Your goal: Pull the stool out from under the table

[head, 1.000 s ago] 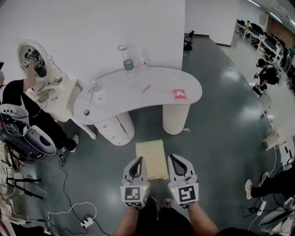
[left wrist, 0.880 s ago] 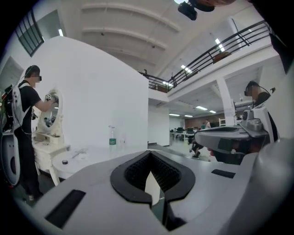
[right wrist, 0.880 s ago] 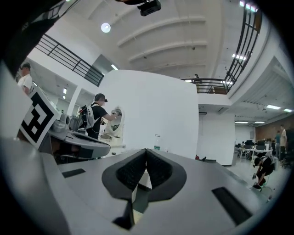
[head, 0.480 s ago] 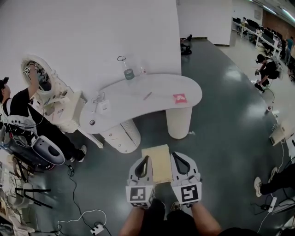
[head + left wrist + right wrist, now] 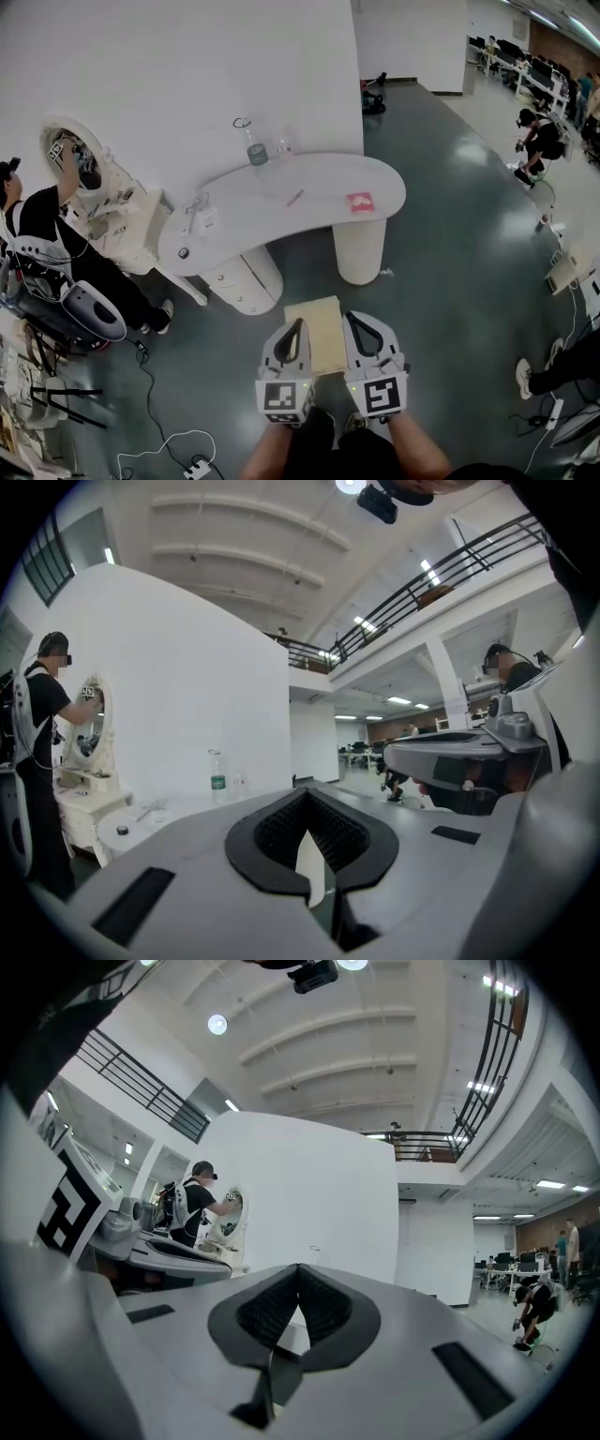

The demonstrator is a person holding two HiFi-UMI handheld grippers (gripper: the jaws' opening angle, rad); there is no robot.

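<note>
The stool (image 5: 316, 335), with a pale yellow square top, stands on the grey floor just in front of the white curved table (image 5: 281, 211), before the gap between its two round legs. My left gripper (image 5: 292, 328) and right gripper (image 5: 354, 321) hang side by side above the stool's near end, pointing level toward the table. Both are shut with nothing in them. In the left gripper view the jaws (image 5: 305, 855) meet tip to tip. The right gripper view shows the same at its jaws (image 5: 295, 1321).
A water bottle (image 5: 254, 145), a pink item (image 5: 360, 202) and small things lie on the table. A person (image 5: 47, 234) works at a white vanity mirror (image 5: 80, 159) at left. A cable and power strip (image 5: 197, 466) lie on the floor; more people (image 5: 539, 136) sit far right.
Both grippers have risen slightly, still shut and side by side. The stool and table stay where they were; the head view has shifted a little.
</note>
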